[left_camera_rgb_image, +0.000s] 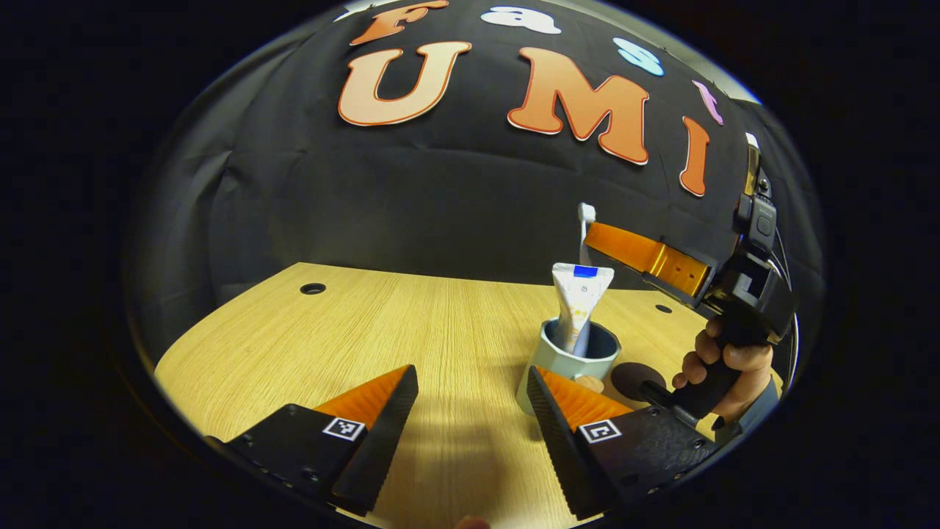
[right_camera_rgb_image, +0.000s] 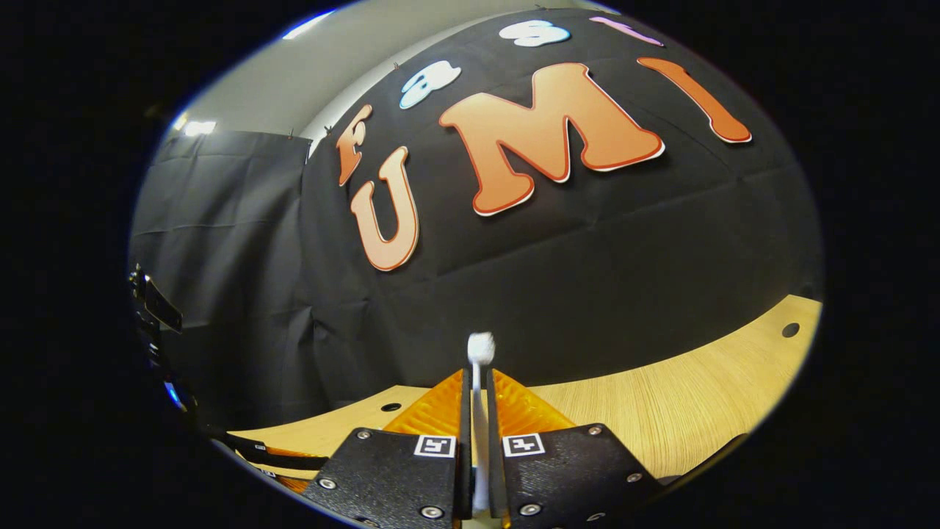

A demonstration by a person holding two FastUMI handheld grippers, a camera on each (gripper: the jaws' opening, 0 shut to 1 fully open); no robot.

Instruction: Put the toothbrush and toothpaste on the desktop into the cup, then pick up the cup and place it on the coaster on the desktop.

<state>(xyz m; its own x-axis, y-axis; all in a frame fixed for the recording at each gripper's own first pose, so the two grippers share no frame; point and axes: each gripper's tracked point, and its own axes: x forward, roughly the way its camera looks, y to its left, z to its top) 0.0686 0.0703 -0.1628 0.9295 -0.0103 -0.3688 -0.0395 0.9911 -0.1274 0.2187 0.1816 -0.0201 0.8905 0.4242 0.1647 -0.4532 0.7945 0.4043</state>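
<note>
**Toothbrush held above the cup, toothpaste already in**

The toothbrush (right_camera_rgb_image: 479, 411) is pinched upright between the two fingers of the right gripper (right_camera_rgb_image: 477, 441); in the right gripper view its thin white handle runs up through the narrow slot between the fingers and its bristle head stands clear above their tips. In the left gripper view the same toothbrush (left_camera_rgb_image: 586, 224) shows as a white head poking up just past the tip of the right gripper (left_camera_rgb_image: 596, 239), which reaches in from the right, above the cup (left_camera_rgb_image: 569, 356).

The cup stands upright on the wooden desktop (left_camera_rgb_image: 367, 330), and the toothpaste (left_camera_rgb_image: 579, 301) is standing in it, leaning a little, with its flat crimped end up and most of the tube rising over the rim. The toothbrush hangs above and slightly behind the toothpaste (whether the lower end of the handle reaches the cup's mouth is hidden behind the tube).

Just right of the cup lies the dark round coaster (left_camera_rgb_image: 635, 376), flat on the desktop and partly covered by the near finger. A hand (left_camera_rgb_image: 723, 371) grips the right gripper's handle beyond the coaster.

The left gripper (left_camera_rgb_image: 470, 400) hovers low over the desktop with its fingers spread wide and nothing between them; its right finger overlaps the cup's base in view.
</note>
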